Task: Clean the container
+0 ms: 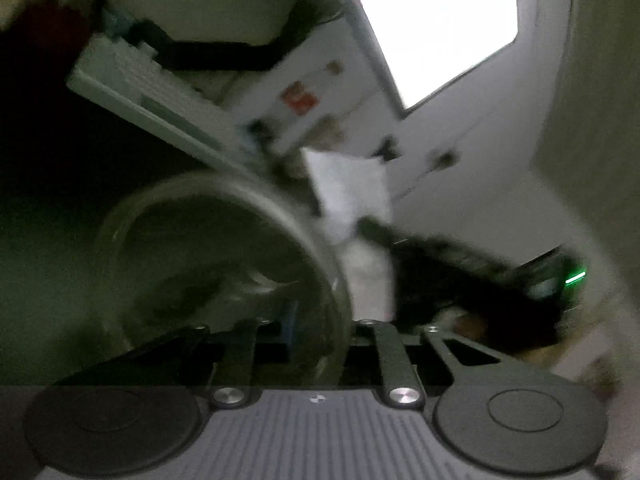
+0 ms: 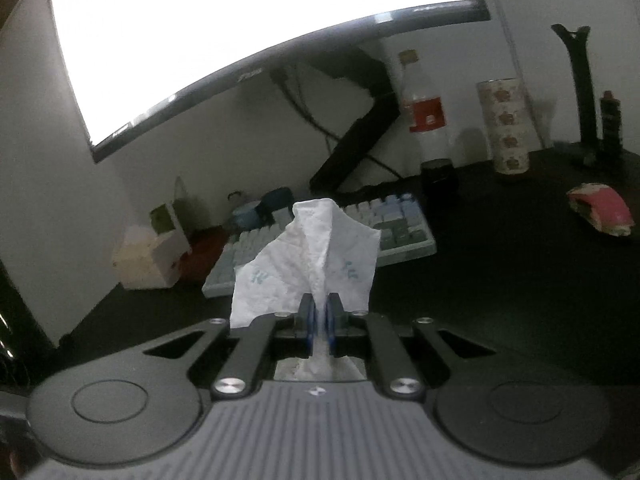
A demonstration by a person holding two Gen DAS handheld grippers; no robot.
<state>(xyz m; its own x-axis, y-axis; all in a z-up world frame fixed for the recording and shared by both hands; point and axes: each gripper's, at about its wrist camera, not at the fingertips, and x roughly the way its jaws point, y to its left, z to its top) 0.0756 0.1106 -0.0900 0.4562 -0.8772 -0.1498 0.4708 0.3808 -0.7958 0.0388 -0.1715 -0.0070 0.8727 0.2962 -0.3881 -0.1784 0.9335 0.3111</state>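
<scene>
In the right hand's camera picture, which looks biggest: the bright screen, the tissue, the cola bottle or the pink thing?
1. Screen, by far.
2. Tissue, though it is close to the camera, pinched in the right gripper.
3. Cola bottle.
4. Pink thing.

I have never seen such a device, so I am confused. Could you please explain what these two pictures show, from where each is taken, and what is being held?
No robot here: a person holds a two-finger gripper in each hand, with a camera on each looking along its fingers. The blurred, tilted picture is from the left gripper. It is shut on the rim of a clear container. The other picture is from the right gripper, shut on a white tissue. On the dark desk are a keyboard, a bottle, a patterned cup, and a bright monitor above. The tissue is probably for wiping the container.
</scene>
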